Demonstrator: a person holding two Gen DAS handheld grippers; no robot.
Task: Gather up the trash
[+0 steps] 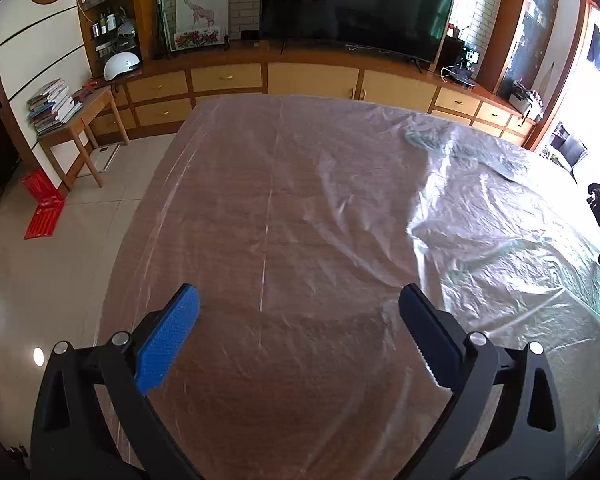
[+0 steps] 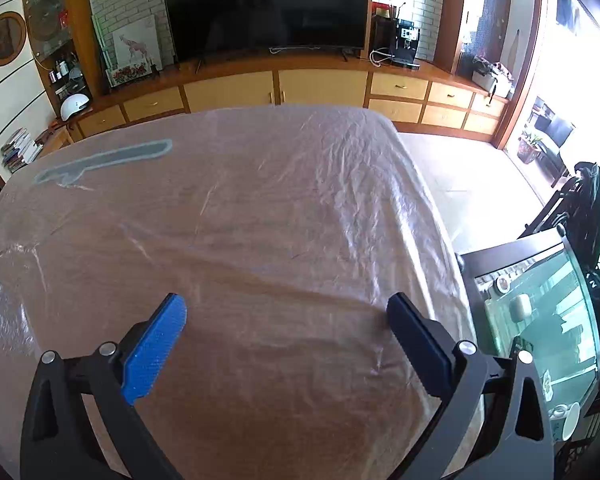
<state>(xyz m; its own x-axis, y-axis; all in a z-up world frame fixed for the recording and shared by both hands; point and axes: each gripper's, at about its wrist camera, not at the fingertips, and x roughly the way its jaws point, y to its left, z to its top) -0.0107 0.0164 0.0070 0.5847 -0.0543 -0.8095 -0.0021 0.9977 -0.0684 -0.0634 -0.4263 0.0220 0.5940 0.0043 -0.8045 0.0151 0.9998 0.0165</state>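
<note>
A wooden table (image 1: 284,216) fills both views, covered by a thin clear plastic sheet (image 1: 480,216) that lies crumpled toward the right in the left wrist view. A grey-blue patch (image 1: 428,140) shows under or in the sheet at the far right; in the right wrist view the grey-blue patch (image 2: 112,160) lies at the far left. My left gripper (image 1: 300,300) hangs open above the sheet with nothing between its blue pads. My right gripper (image 2: 288,308) also stands open over the table (image 2: 260,220), nothing between its fingers. No loose trash shows on the sheet (image 2: 340,184).
A long wooden cabinet (image 1: 312,80) with a television (image 1: 352,4) runs along the far wall. A small side table with books (image 1: 56,108) and a red bag (image 1: 44,204) stand at the left. A glass-topped table (image 2: 540,320) with a cup sits right of the main table.
</note>
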